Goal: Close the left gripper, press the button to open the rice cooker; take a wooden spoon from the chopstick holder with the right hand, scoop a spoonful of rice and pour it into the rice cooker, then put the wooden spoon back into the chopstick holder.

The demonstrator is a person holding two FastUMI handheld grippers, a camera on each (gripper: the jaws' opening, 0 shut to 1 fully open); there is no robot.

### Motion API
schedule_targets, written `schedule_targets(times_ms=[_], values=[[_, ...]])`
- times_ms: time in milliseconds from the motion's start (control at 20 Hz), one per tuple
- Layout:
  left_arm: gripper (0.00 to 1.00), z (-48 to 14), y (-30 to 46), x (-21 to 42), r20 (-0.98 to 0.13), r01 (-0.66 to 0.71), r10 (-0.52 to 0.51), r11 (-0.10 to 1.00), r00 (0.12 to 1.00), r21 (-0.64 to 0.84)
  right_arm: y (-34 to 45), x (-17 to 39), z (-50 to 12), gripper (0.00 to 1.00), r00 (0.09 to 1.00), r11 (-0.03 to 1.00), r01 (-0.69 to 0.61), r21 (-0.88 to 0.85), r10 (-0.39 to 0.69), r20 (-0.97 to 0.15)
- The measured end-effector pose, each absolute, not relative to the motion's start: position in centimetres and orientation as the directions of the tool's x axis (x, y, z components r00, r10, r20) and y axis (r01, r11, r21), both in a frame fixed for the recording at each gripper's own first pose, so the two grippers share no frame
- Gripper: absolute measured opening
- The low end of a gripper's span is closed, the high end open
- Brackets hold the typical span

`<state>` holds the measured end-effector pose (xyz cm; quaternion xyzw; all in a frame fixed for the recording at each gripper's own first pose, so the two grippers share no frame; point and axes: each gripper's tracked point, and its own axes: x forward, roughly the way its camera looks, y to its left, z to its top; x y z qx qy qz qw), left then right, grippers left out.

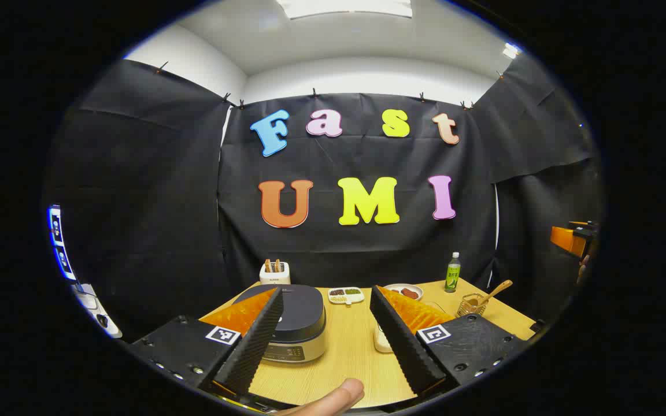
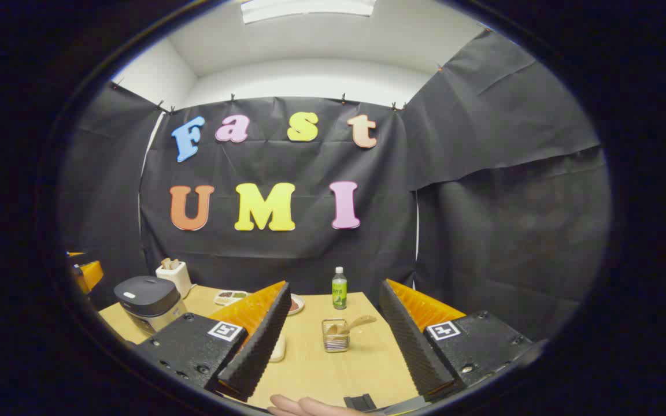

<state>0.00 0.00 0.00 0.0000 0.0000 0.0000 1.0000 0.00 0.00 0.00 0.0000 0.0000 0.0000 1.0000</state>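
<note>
— Claws?
— I see the left claw [image 1: 324,323] and right claw [image 2: 330,332] both spread wide, gripping nothing.
— Cooker, spoon?
— Rice cooker [image 1: 295,323] lid down on the desk [image 1: 350,358]; wooden spoon [image 2: 351,324] leaning in the chopstick holder [image 2: 336,336].

Left gripper view: looks forward from just above the near edge of the counter [image 1: 344,358], level, facing the back wall, with the cooker [image 1: 292,320] close ahead between its fingers. Right gripper view: same height and heading, set further to the right, with the holder [image 2: 336,335] ahead and the cooker [image 2: 148,300] off at far left. Shared by both: counter, cooker, holder [image 1: 473,303], bottle [image 1: 452,273], back wall.
</note>
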Motion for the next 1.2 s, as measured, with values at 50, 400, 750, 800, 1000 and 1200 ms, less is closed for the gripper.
schedule_targets(times_ms=[50,400,750,800,1000,1200], values=[[0.96,0.0,0.2,0.2,0.001,0.002,-0.002,1.0,1.0,0.002,0.0,0.1,-0.1,1.0,1.0,1.0,0.002,-0.001,-0.002,-0.001],[0.96,-0.7,0.8,0.5,-0.004,0.001,-0.001,1.0,1.0,-0.016,1.1,-0.7,0.1,1.0,1.0,1.0,-0.021,-0.018,0.022,0.021],[0.96,-1.7,0.3,0.9,-0.028,0.029,-0.03,1.0,0.999,-0.004,1.0,-0.2,-1.4,1.0,0.999,0.999,-0.03,-0.011,0.03,-0.018],[0.96,-1.6,0.3,0.9,-0.026,0.03,-0.03,1.0,0.999,-0.001,0.9,0.0,-1.5,1.0,0.999,1.0,-0.028,-0.013,0.028,-0.02],[0.96,-2.1,0.7,1.6,-0.03,0.028,-0.028,1.0,0.999,-0.01,0.8,0.2,-1.5,1.0,1.0,1.0,-0.023,-0.008,0.023,-0.017],[0.9,-3.1,1.8,3.0,-0.062,0.015,-0.015,1.0,0.998,0.003,1.2,0.2,-1.8,1.0,0.999,0.999,-0.037,0.004,0.037,-0.015]])
